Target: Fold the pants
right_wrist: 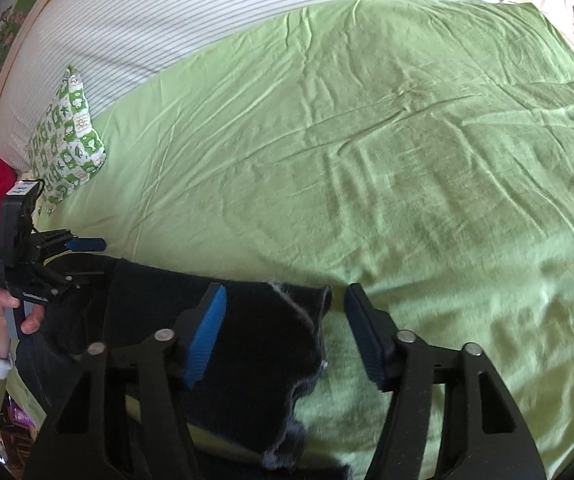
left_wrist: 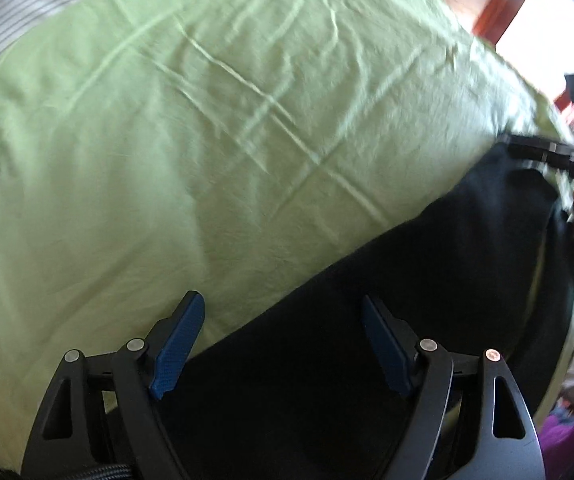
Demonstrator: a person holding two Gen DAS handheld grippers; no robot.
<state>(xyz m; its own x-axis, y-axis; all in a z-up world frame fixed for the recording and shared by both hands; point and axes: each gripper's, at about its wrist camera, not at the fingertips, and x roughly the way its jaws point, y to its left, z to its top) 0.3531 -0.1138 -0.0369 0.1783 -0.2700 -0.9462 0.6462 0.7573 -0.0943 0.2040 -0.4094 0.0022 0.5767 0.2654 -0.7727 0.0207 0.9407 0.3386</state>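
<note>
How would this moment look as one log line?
left gripper: open over black pants | right gripper: open astride frayed hem | green sheet

Green sheet [right_wrist: 367, 140] covers the bed; striped white bedding [right_wrist: 207, 12] behind — daylit.

Green sheet [right_wrist: 367, 140]: soft cloth, matt, wrinkled. Black pants [right_wrist: 255, 344]: thick dark cloth, fuzzy pale edge seen. Striped cover [right_wrist: 167, 20]: smooth cloth. Small pillow [right_wrist: 67, 136]: printed cloth. Right gripper [right_wrist: 283, 332]: black matt plastic, shiny metal pins, blue pads [right_wrist: 207, 336] rough, bumpy. Left gripper [left_wrist: 283, 340]: same finish seen.
</note>
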